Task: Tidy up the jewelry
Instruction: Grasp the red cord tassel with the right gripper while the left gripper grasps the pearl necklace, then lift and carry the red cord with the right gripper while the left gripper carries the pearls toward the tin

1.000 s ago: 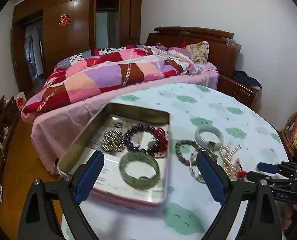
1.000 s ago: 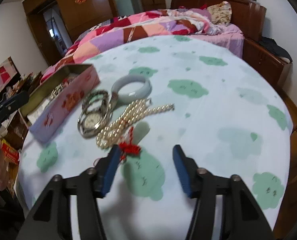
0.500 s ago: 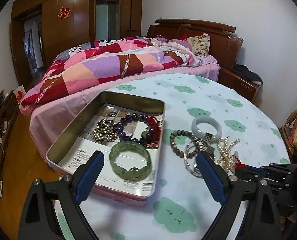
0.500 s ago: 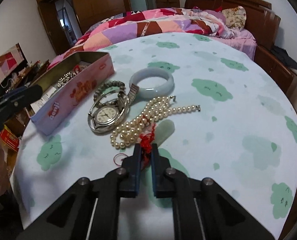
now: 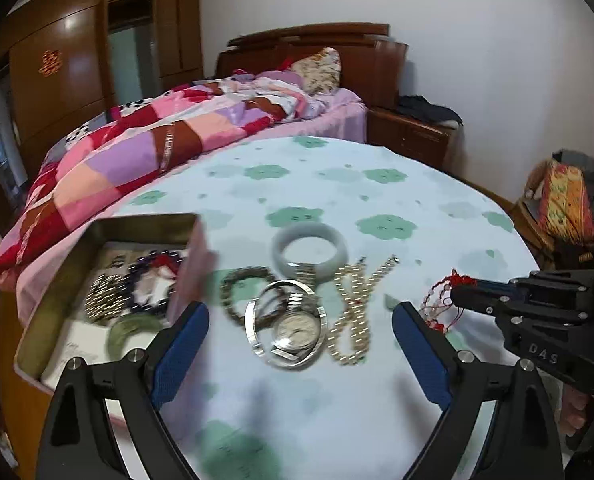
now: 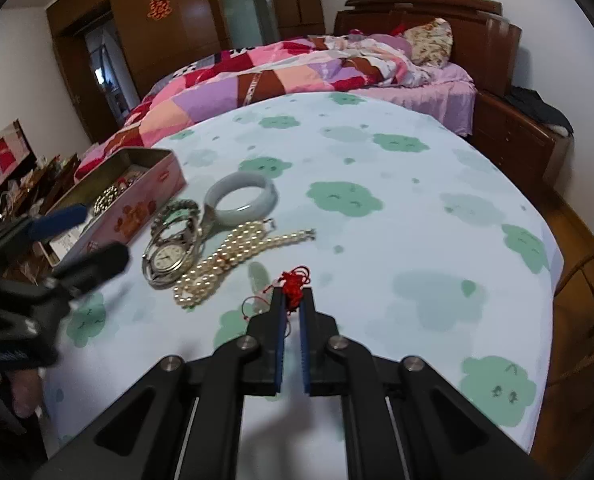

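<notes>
- Right wrist view: right gripper [image 6: 292, 300] is clenching on the red knot [image 6: 293, 280] of a red-cord pendant; knot is sticking out just past the fingertips, thin cord loop [image 6: 253, 305] trailing off to the left of the jaws.
- Pale oblong shape [image 6: 258, 276] just ahead-left of the jaws is looking like the pendant stone; can't tell if it is resting on the cloth or already hanging free.
- Left wrist view: left gripper [image 5: 297, 332] is hanging released, jaws wide, gripping nothing, with the watch [image 5: 293, 330] lying between its fingers on the table [image 5: 417, 208].
- Remaining loose pieces are sitting clustered on the cloth: pearl necklace [image 6: 233, 258] just right of the watch, pale bangle [image 6: 241, 199] behind it, bead bracelet [image 5: 245, 280] between watch and tin.
- Tin [image 6: 135, 210] is sitting open at the table's left edge, already holding several bracelets.
- Key relation: tin is lying well to the left of the right gripper, with the watch and pearls in between. My read: the pendant needs carrying high, leftward over that cluster, or the dangling cord is going to snag the pearls.
- Left gripper is nearer the tin and the watch, so likely taking the watch next.
- Left wrist frame is blurring; fine detail inside the tin isn't readable.
</notes>
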{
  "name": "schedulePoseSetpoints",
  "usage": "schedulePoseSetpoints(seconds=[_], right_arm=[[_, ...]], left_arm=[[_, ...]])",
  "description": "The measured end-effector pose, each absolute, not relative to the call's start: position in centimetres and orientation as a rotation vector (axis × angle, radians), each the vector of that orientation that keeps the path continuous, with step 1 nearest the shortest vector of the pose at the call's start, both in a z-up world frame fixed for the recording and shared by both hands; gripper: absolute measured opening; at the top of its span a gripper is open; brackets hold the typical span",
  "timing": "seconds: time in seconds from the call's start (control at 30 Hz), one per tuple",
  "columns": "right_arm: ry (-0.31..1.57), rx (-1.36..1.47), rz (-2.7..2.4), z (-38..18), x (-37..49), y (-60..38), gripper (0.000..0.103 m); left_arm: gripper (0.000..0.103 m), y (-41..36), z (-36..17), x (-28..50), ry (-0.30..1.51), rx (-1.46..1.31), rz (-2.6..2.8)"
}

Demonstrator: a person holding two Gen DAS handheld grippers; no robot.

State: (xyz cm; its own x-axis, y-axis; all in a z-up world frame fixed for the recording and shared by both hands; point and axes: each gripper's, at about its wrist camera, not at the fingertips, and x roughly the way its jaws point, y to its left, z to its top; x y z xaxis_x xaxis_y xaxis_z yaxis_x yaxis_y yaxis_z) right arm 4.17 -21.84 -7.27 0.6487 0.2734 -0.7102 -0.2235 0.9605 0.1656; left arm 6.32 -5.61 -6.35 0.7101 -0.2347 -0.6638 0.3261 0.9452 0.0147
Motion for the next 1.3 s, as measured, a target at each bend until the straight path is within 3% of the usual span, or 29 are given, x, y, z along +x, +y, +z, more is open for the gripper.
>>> schedulePoseSetpoints(seconds=[0.1, 0.17, 0.37, 0.4, 0.43, 1.3], right_arm=[[0.819, 0.078, 0.276, -7.4, 4.2, -22.5, 0.008], [0.819, 0.08, 0.278, -7.4, 4.2, -22.5, 0.008], [0.81, 0.088, 0.286, -7.2, 4.1, -22.6, 0.008], [0.805, 0.09, 0.287, -7.1, 4.1, -22.6, 0.008], [0.799, 0.091, 0.288, -6.9, 4.0, -22.7, 0.008], [0.7, 0.141, 0.318, -2.6, 3.1, -23.9, 0.008]], left_arm=[[0.064, -7.4, -7.3, 7.2, 0.769, 0.153, -0.357], [0.059, -8.4, -8.2, 7.9, 0.816, 0.161, -0.378], [0.027, -9.9, -10.2, 8.8, 0.897, 0.191, -0.403], [0.012, -9.9, -10.5, 8.9, 0.905, 0.194, -0.408], [0.007, -10.1, -10.7, 8.9, 0.908, 0.199, -0.412], [0.005, -6.2, -0.3, 4.2, 0.648, 0.048, -0.463]])
